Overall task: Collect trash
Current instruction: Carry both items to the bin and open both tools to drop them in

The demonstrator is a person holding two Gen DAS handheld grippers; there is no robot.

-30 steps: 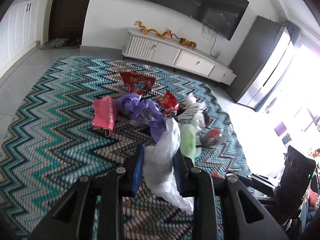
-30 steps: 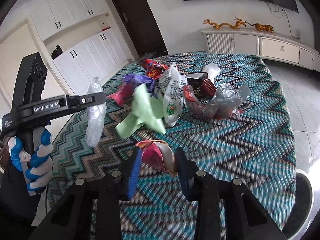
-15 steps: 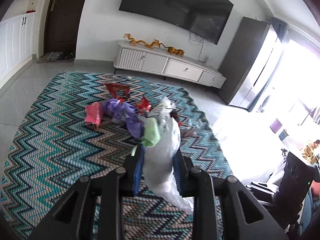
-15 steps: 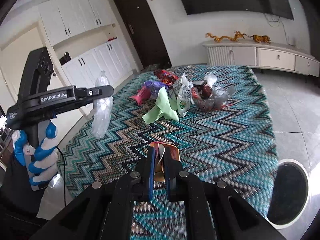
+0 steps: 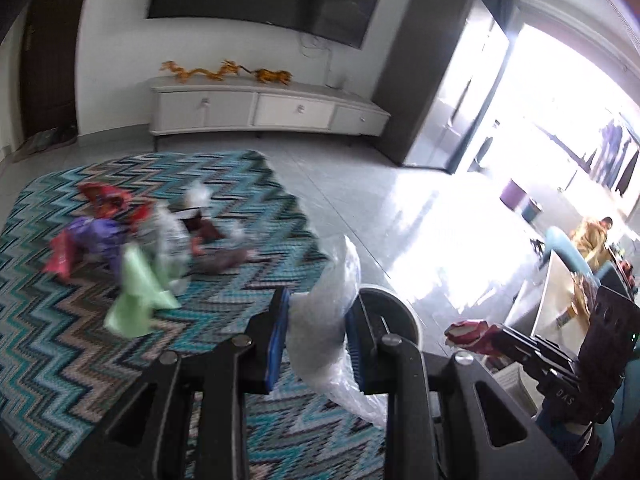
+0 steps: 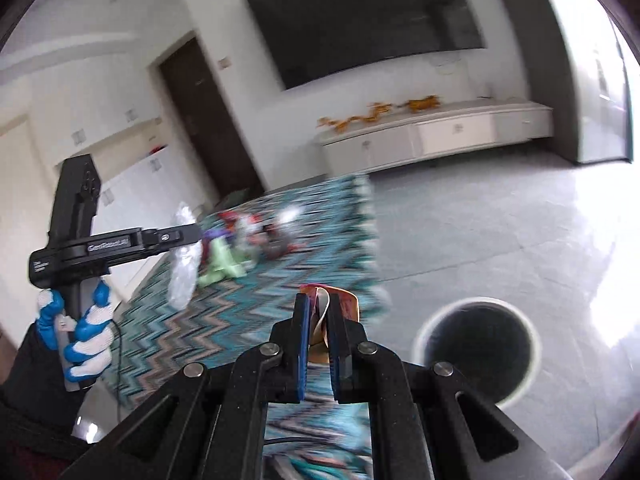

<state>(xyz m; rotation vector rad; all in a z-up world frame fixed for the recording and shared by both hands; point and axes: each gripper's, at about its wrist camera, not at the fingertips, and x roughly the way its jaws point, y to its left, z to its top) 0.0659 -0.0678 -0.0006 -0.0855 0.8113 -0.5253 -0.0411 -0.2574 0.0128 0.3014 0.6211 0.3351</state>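
Note:
My left gripper is shut on a crumpled clear plastic bag, held in the air above the rug's edge. It also shows in the right wrist view. My right gripper is shut on a red and orange snack wrapper, also seen in the left wrist view. A round white-rimmed trash bin with a dark inside stands on the floor just right of my right gripper; its rim shows behind my left gripper. A pile of trash lies on the rug.
The zigzag teal rug covers the floor at left. Grey tiles lie to the right. A white TV cabinet and a dark cupboard stand at the far wall. A table with clutter is at the right.
Both grippers have swung right, away from the trash pile toward the bin, each still holding its piece. The bin is now closer and larger in the right wrist view.

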